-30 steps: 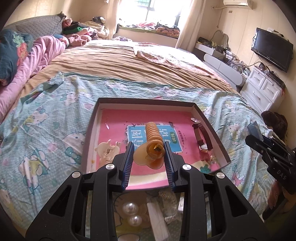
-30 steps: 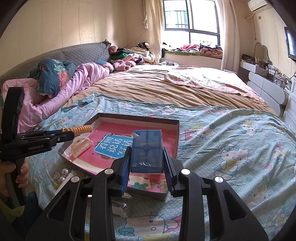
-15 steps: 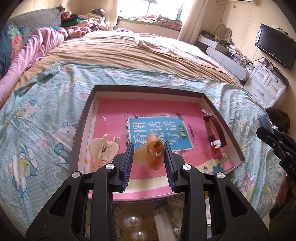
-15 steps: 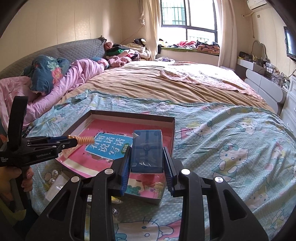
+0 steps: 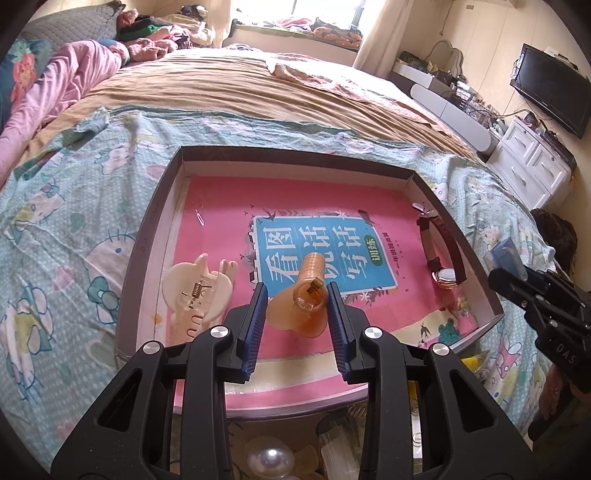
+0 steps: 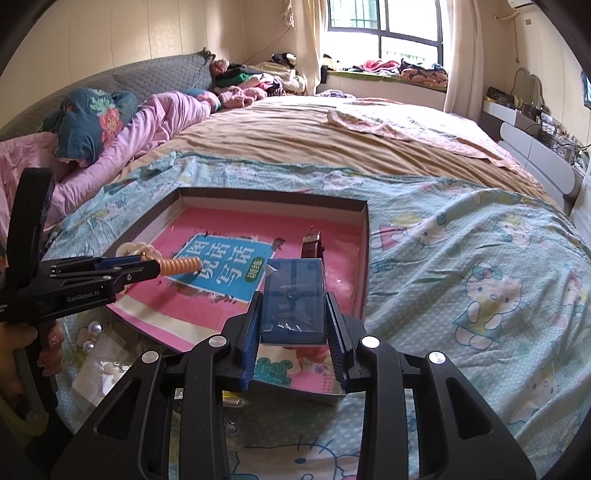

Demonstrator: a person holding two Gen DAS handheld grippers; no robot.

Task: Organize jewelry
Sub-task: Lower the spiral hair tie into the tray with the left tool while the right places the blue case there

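A: What does the left gripper (image 5: 297, 308) hold?
B: An orange hair clip (image 5: 308, 299), clamped, above the tray (image 5: 155, 218).
A: And the right gripper (image 6: 293, 332)?
B: Closed on 1 blue box (image 6: 293, 301).

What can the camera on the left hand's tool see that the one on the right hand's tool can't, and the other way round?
Only the left view shows the cream hair claw whole and the watch's face, plus the television.

Only the right view shows the window, the hand that holds the left tool, and the blue box square on, clamped in the right tongs.

Both show the tray, the pink book in it, the orange hair clip in the left tongs, and the bed.
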